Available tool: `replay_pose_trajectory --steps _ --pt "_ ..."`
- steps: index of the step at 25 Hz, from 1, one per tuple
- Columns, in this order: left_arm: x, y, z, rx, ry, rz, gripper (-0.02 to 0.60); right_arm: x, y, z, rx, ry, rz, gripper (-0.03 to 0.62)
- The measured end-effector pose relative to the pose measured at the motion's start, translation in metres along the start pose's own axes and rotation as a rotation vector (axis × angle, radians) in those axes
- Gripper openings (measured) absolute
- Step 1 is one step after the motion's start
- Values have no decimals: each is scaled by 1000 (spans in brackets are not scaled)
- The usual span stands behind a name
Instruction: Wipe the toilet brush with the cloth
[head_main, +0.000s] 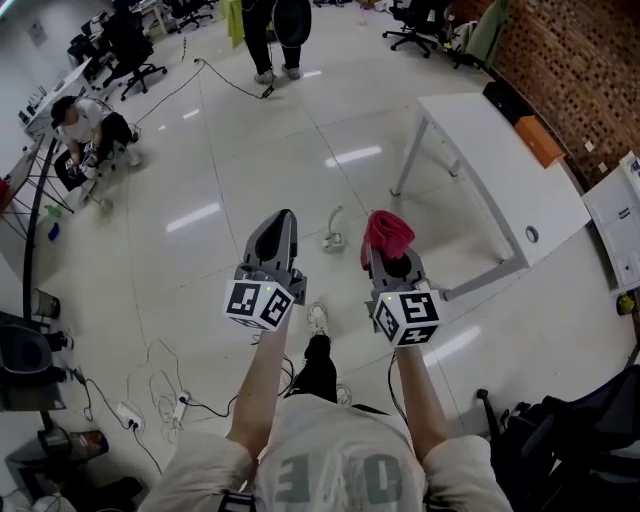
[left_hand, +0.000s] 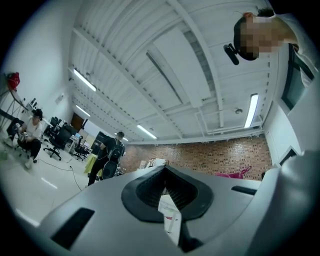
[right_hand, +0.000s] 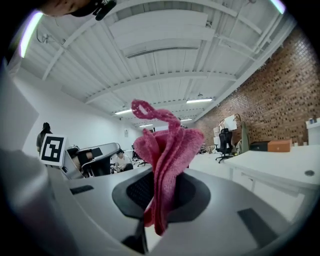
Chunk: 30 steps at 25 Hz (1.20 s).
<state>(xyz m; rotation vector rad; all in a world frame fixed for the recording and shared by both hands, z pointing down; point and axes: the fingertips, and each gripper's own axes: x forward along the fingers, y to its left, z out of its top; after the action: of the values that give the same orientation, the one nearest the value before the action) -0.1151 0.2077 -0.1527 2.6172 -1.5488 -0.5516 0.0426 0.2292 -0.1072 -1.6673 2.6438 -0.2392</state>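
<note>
Plainly the wiping has not begun. The right gripper (head_main: 396, 264) is clamped on the cloth (head_main: 388, 232), a bunched pink wad standing up out of its jaws. The left gripper (head_main: 282, 218) is closed with nothing of the task in it; a small white slip (left_hand: 170, 216) shows at the seam, and I cannot tell whether it is pinched. Both are held in the air to the left of the table (head_main: 500, 160). The brush (head_main: 333, 236), if that is what the small white thing with a curved handle is, lies on the floor left of the table's legs, apart from both grippers. The cloth seems to be caught only by its folds, so a hard rub could drag it out of the jaws. With the brush loose on the floor, a one-sided wipe would likely shove or tip it instead of cleaning it. The left jaws need to part before they meet the handle, or they will knock it away. Cables (head_main: 150, 385) lie on the floor well left of the table and could snag a foot.
</note>
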Motion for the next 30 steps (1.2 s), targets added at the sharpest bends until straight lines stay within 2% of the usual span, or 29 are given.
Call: replay_pose_trajectory --steps 4,8,10,15,20,30 --pt "-65 -41 23 16 -8 1 5 -66 34 -6 50 -4 13 31" --pt "-107 -62 37 -25 -27 7 5 -102 55 -10 116 -3 14 31" --pt "-123 -72 39 -19 -15 -1 5 -116 63 -11 121 2 7 31" --pt "-151 -86 47 -9 -12 -16 5 -144 89 -15 77 10 6 32" --pt "-172 -85 43 -3 3 -26 5 -156 106 -28 92 7 -5 31" --pt "-170 -84 53 4 6 -37 5 -152 118 -14 80 -2 7 31"
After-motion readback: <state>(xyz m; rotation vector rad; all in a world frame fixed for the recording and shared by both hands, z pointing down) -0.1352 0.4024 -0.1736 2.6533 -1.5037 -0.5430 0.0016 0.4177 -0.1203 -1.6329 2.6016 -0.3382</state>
